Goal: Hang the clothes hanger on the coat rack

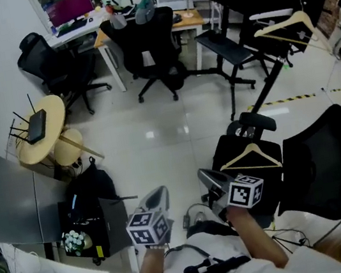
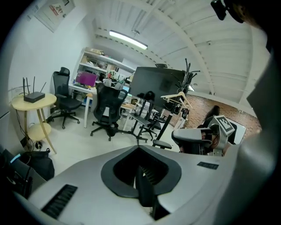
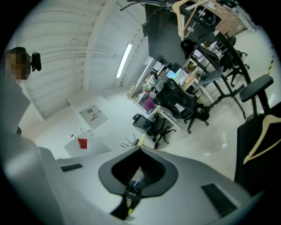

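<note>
Risk of a fumbled pickup, with nothing in hand yet.
The left gripper and right gripper both have their jaws pressed together on nothing; going in closed could knock the hanger off the black chair it lies on, just beside the right gripper. It is slim pale wood with a thin hook, likely to twist. The coat rack stands well apart and carries a second hanger.

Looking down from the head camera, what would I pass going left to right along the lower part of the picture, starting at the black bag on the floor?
black bag → left gripper → right gripper → wooden hanger, resting on a black chair back
</note>
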Motion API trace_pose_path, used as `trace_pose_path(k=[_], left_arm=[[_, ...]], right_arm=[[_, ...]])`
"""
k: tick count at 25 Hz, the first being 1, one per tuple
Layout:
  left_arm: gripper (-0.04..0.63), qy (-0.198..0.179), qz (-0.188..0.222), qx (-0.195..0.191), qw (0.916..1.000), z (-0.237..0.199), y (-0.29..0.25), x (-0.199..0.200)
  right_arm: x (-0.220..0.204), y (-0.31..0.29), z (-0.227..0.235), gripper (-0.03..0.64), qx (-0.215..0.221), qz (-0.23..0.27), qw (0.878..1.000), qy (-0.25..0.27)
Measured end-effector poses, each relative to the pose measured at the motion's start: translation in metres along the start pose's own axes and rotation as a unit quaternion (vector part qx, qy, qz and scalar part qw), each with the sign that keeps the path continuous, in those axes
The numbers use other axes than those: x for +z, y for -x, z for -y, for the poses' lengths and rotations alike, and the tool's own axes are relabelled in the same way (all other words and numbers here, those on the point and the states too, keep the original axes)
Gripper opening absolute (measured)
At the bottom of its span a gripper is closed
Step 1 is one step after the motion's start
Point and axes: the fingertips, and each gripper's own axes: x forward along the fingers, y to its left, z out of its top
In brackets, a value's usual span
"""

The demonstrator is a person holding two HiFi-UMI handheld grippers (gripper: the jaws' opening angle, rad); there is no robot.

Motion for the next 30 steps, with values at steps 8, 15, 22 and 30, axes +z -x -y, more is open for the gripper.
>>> trace_pose_path(k=[8, 15, 22, 30], left_arm=[[-0.002, -0.038, -0.025, -0.053, 0.9976, 0.05, -0.062, 0.012], [-0.002, -0.076, -0.071, -0.118, 0.9876, 0.089, -0.109, 0.012], [-0.002, -0.124, -0.125, -0.181, 0.9677, 0.11, -0.164, 0.008], [-0.002, -0.155, -0.191, -0.256, 0.935, 0.128, -0.231, -0.012]], right_arm=[[0.023, 0.026, 0.042, 0.007, -0.037, 0.026, 0.999, -0.006], [0.044, 0.048, 0.072, 0.026, -0.081, 0.073, 0.994, -0.021], [0.059, 0.063, 0.118, 0.026, -0.145, 0.124, 0.98, -0.049], [0.061, 0.075, 0.184, 0.031, -0.245, 0.162, 0.951, -0.097]])
